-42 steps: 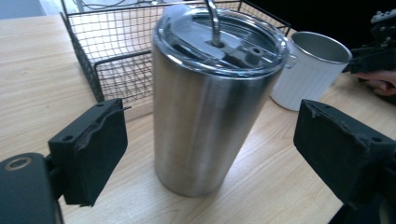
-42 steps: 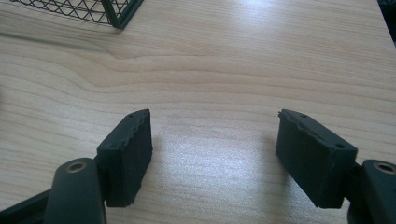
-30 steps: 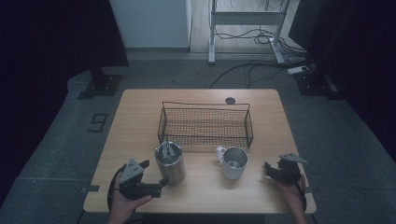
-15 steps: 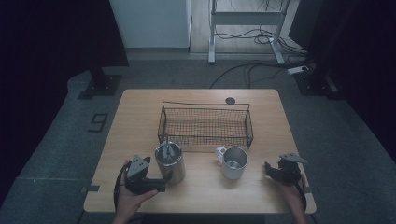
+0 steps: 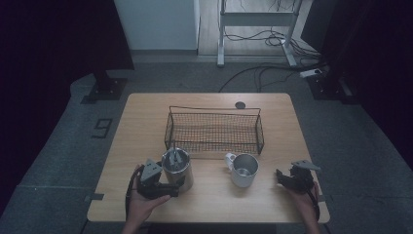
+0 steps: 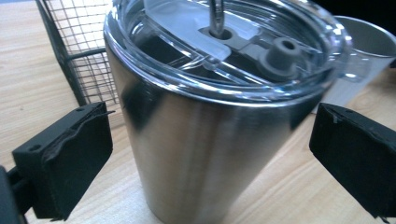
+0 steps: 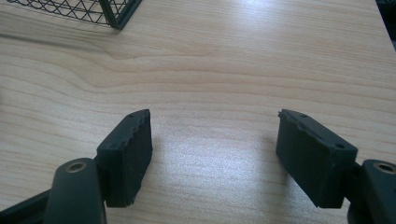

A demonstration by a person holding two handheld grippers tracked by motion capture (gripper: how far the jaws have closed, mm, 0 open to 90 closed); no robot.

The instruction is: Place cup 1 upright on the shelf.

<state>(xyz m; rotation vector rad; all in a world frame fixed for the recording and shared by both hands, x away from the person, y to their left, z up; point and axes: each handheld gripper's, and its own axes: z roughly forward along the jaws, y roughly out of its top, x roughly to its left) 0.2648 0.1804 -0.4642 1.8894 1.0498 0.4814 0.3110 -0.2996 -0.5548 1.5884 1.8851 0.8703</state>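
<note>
L hand-held gripper [image 5: 168, 187] low at worktop [image 5: 146, 122] front-left edge, level, jaws just opened wide, either side of steel tumbler [image 6: 205, 140], pads not touching. R hand-held gripper [image 7: 215, 154] rests front-right; jaws apart, grasping nothing. Floor mark "9" [image 5: 102, 128].

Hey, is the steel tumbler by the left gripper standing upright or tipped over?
Upright. The steel tumbler stands on its base on the table, its clear lid on top, facing up.
</note>
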